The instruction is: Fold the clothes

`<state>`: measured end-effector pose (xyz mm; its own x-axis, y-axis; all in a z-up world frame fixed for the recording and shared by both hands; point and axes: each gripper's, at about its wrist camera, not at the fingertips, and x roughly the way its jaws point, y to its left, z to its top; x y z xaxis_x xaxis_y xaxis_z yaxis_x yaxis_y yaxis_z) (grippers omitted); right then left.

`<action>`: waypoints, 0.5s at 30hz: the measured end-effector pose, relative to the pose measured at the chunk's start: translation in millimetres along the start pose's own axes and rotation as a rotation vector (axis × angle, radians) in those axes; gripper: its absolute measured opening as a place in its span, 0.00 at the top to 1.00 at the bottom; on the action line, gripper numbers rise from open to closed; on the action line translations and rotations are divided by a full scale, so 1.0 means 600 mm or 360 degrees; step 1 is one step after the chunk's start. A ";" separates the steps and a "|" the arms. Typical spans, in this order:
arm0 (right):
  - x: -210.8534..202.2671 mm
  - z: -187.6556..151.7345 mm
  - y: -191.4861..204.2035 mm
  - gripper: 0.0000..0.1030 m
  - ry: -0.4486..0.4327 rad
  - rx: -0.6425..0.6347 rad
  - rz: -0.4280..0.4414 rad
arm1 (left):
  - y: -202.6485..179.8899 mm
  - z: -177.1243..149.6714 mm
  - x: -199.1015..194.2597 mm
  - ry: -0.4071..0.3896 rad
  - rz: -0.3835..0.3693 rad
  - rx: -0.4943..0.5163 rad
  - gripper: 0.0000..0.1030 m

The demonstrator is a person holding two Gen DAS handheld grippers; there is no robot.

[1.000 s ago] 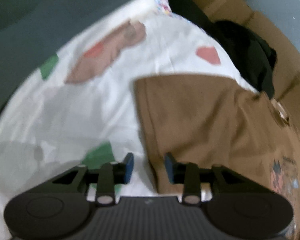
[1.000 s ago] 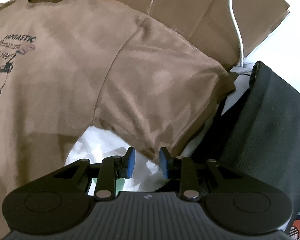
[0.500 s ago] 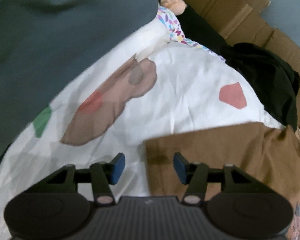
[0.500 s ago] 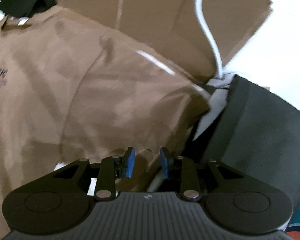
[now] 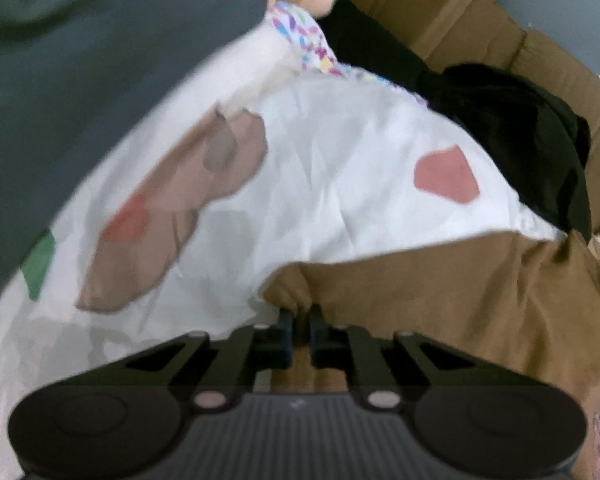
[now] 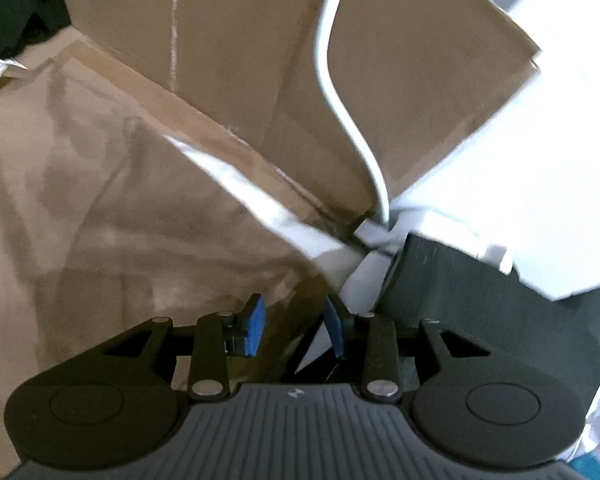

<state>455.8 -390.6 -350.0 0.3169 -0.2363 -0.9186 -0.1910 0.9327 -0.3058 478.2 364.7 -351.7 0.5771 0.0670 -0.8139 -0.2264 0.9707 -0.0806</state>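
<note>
A brown T-shirt (image 5: 460,300) lies spread on a white sheet (image 5: 340,180) with coloured patches. My left gripper (image 5: 300,332) is shut on the shirt's near left edge, and the cloth bunches up just above its fingertips. In the right wrist view the same brown T-shirt (image 6: 120,220) fills the left half, its sleeve reaching down to my right gripper (image 6: 294,328). That gripper stands open, blue pads apart. The sleeve's dark hem lies between and below the pads, and they do not press on it.
Cardboard boxes (image 6: 240,60) stand behind the shirt, with a white cable (image 6: 340,100) hanging over them. A dark grey block (image 6: 480,320) sits right of the right gripper. A black garment (image 5: 520,140) lies at the sheet's far right, grey-green cloth (image 5: 100,60) at upper left.
My left gripper slid onto the shirt's edge and closed on it, bunching the cloth. My right gripper moved right along the sleeve to its hem; the chest print left its view.
</note>
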 end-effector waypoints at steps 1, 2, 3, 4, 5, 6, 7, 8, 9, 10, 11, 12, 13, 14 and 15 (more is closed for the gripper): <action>0.014 0.012 -0.002 0.65 0.0047 -0.0041 -0.0019 | 0.001 0.001 -0.001 -0.0004 0.0003 0.0000 0.93; 0.028 0.019 -0.003 0.65 0.0088 -0.0083 -0.0052 | 0.000 0.001 0.000 -0.0001 0.0007 0.0008 0.93; 0.042 0.023 -0.005 0.65 0.0141 -0.0108 -0.0063 | -0.001 0.001 0.001 0.0001 0.0011 0.0015 0.93; 0.056 0.026 -0.006 0.65 0.0194 -0.0133 -0.0073 | -0.003 0.000 0.001 0.0001 0.0018 0.0021 0.93; 0.065 0.027 -0.007 0.67 0.0224 -0.0146 -0.0064 | -0.004 0.000 0.001 0.0000 0.0022 0.0022 0.93; 0.074 0.028 -0.008 0.79 0.0253 -0.0158 -0.0054 | -0.005 0.000 0.002 -0.0001 0.0026 0.0022 0.93; 0.085 0.027 -0.007 0.88 0.0288 -0.0203 -0.0041 | -0.005 0.000 0.002 -0.0002 0.0029 0.0021 0.93; 0.092 0.028 -0.007 0.95 0.0314 -0.0229 -0.0047 | -0.006 0.002 0.002 -0.0002 0.0031 0.0023 0.93; 0.095 0.029 -0.008 0.96 0.0332 -0.0248 -0.0038 | -0.006 0.002 0.001 -0.0003 0.0033 0.0026 0.93; 0.097 0.031 -0.008 0.97 0.0350 -0.0266 -0.0029 | -0.006 0.003 0.001 -0.0004 0.0035 0.0029 0.93; 0.099 0.031 -0.006 0.97 0.0360 -0.0300 -0.0039 | -0.006 0.003 0.000 -0.0010 0.0038 0.0034 0.93; 0.100 0.032 -0.005 0.98 0.0370 -0.0334 -0.0051 | -0.007 0.005 0.002 -0.0014 0.0041 0.0035 0.93; 0.102 0.035 -0.003 0.98 0.0373 -0.0370 -0.0086 | -0.009 0.007 0.003 -0.0024 0.0047 0.0040 0.93; 0.104 0.038 -0.002 0.98 0.0375 -0.0407 -0.0122 | -0.011 0.009 0.006 -0.0028 0.0053 0.0045 0.93; 0.105 0.039 -0.001 0.98 0.0374 -0.0415 -0.0136 | -0.011 0.010 0.008 -0.0027 0.0055 0.0048 0.93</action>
<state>497.5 -399.5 -401.6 0.1257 -0.3945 -0.9103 -0.4134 0.8132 -0.4095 487.3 359.8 -351.3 0.5826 0.1040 -0.8061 -0.2228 0.9742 -0.0354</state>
